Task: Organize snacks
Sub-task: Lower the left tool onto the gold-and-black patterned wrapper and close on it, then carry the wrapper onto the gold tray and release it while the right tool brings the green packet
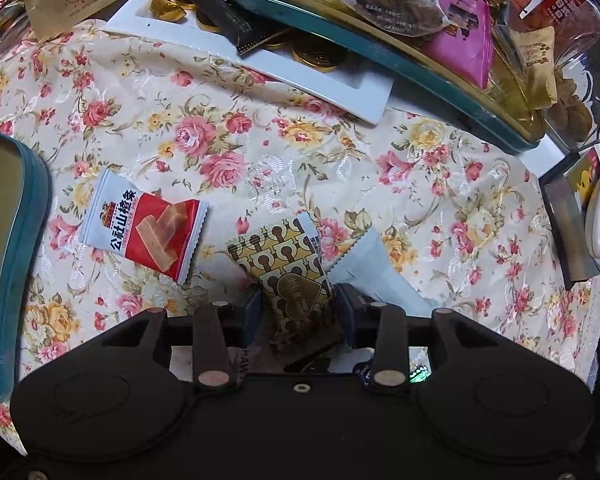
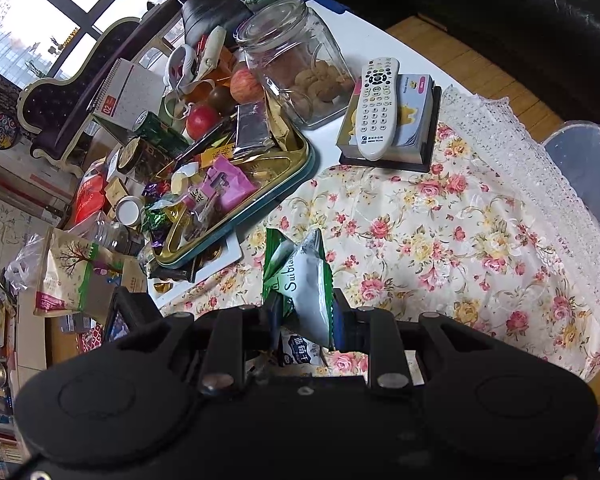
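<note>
- We are clamping the left tool [image 1: 298,304] on a gold-patterned snack packet [image 1: 288,268]; its far end is lying on the floral cloth [image 1: 228,128] of the desk.
- We are seeing a pale blue-white packet [image 1: 374,268] lying just beside the gold one, on its right, partly tucked under it.
- We are seeing a red-and-white hawthorn snack packet [image 1: 144,230] lying flat on the cloth to the left, apart from the gold one.
- We are pinching a green-and-white snack packet [image 2: 304,280] upright in the right tool [image 2: 306,316], both fingers pressing on it, lifted above the cloth [image 2: 440,240].
- We are seeing a blue-and-white packet [image 2: 300,350] on the cloth under the right tool.
- We are seeing the teal-rimmed gold tin tray [image 2: 284,188] piled with snacks, resting partly on a white plate [image 1: 340,88] holding gold coins [image 1: 318,56].
- We are seeing a second teal-rimmed tin [image 1: 20,240] at the left edge of the left wrist view.
- We are seeing a glass jar [image 2: 296,60] of cookies beyond the tray, and a white remote [image 2: 376,108] lying on a card box [image 2: 414,116] to its right.
</note>
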The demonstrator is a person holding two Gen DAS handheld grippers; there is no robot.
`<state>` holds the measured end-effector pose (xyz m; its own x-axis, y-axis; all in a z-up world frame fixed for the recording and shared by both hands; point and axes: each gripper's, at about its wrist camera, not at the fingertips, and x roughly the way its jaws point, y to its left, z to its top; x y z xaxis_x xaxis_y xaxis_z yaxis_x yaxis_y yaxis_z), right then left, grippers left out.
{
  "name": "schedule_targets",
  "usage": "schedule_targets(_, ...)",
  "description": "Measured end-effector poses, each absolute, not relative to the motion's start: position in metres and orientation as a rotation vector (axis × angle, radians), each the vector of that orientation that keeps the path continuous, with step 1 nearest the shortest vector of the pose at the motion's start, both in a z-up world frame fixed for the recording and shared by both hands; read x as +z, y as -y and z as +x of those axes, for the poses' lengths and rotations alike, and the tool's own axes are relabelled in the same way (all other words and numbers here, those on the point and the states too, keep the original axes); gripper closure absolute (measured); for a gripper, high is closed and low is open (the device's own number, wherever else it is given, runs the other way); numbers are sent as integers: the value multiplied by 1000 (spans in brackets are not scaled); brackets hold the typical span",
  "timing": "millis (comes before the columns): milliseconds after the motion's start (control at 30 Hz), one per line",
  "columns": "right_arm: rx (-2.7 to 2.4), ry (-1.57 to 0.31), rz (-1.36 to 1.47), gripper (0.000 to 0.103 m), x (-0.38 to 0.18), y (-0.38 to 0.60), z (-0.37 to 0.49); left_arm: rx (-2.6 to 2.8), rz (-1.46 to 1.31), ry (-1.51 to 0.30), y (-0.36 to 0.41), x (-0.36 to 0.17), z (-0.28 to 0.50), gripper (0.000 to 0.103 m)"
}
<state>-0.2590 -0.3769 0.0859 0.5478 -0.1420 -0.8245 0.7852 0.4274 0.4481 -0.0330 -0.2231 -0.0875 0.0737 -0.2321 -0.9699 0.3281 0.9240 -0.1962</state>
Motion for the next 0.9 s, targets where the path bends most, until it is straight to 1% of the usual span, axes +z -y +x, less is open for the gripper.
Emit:
schedule_targets(133, -663, -814, 944, 77, 82, 373, -254, -418, 96, -1441, 227, -91, -29, 53)
schedule_targets(400, -660, -870, 906, 77, 71, 363, -239, -460, 239, -1415, 256, -91, -28, 51)
schedule_targets(467, -658, -876, 898, 77, 71, 360, -235, -467, 246, -1410, 259, -90, -28, 53)
schedule_targets(500, -658, -879, 896, 77, 70, 359, -233, -471, 244, -1414, 260, -91, -27, 57)
schedule_targets(567, -657, -884, 894, 77, 69, 358, -230, -473, 236, -1435, 260, -90, -26, 61)
schedule_targets(667, -653, -888, 887, 77, 69, 357, -226, -481, 244, -1432, 259, -86, -30, 61)
schedule_targets(900, -658, -881, 886, 78, 70, 358, -224, -535, 268, -1375, 252, -53, -43, 61)
